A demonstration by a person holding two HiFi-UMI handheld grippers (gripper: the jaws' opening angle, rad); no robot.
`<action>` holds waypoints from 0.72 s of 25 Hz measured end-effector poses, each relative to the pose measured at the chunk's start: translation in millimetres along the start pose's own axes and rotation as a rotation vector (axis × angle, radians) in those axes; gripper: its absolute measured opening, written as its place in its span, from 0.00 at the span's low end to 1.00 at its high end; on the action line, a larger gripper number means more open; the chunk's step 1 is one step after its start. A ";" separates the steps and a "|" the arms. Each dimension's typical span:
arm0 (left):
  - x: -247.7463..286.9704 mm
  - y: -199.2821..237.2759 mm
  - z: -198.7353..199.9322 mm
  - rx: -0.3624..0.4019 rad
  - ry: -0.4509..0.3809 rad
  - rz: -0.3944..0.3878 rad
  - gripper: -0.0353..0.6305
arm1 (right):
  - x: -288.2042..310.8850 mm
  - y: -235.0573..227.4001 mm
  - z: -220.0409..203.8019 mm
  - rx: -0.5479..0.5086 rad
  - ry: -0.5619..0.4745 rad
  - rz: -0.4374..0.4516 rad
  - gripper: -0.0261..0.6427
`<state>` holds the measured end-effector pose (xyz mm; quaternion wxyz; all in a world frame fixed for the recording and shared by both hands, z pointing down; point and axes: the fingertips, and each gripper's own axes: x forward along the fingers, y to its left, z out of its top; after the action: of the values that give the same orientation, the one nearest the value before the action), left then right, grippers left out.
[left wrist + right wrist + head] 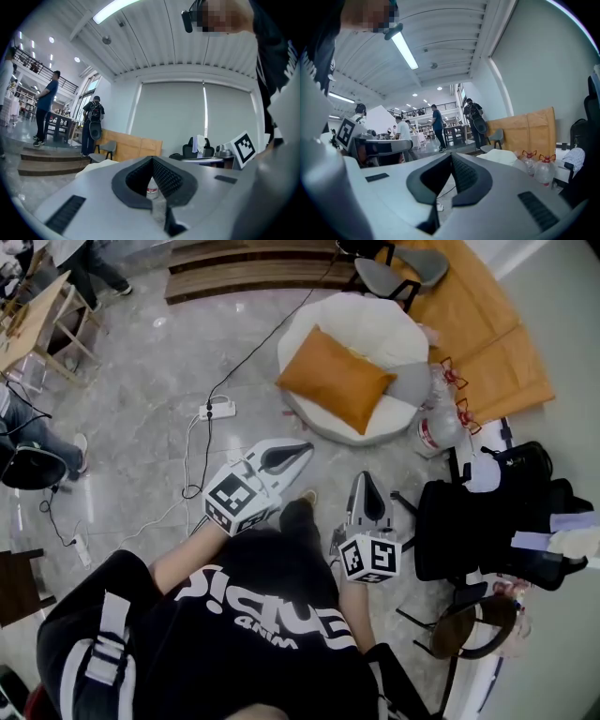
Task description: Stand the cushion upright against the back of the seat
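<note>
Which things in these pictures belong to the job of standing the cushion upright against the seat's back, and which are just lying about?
Job in hand:
- orange cushion, lying flat on the seat
- white seat
- left gripper and right gripper, both shut and empty

Just lying about:
- power strip on the floor
- water bottles beside the seat
- black chair
- grey chair

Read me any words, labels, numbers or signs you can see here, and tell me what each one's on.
Black shirt: big white lettering, upside down and creased in the head view, not readable with certainty.
Left gripper and right gripper: black-and-white square markers, no words.
Water bottle label: red and white, too small to read.
</note>
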<state>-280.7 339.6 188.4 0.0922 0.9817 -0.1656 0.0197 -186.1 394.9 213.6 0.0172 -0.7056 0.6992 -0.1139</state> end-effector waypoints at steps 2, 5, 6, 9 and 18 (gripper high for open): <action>11.2 2.0 1.5 -0.002 0.003 -0.005 0.06 | 5.8 -7.0 2.1 0.004 0.002 0.002 0.07; 30.2 7.2 2.3 -0.005 0.007 -0.010 0.06 | 16.4 -19.8 3.9 0.010 0.007 0.002 0.07; 36.7 9.5 2.7 -0.006 0.008 -0.011 0.06 | 20.7 -24.8 4.6 0.013 0.009 0.002 0.07; 56.8 18.3 5.2 -0.010 0.009 -0.015 0.06 | 35.2 -40.4 8.1 0.020 0.013 0.000 0.07; 126.1 47.5 12.5 -0.013 0.009 -0.007 0.06 | 86.1 -92.7 23.9 0.021 0.016 0.021 0.07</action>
<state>-177.1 252.5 193.1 0.0992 0.9815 -0.1619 0.0228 -90.9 308.4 219.1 0.0204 -0.6971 0.7053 -0.1268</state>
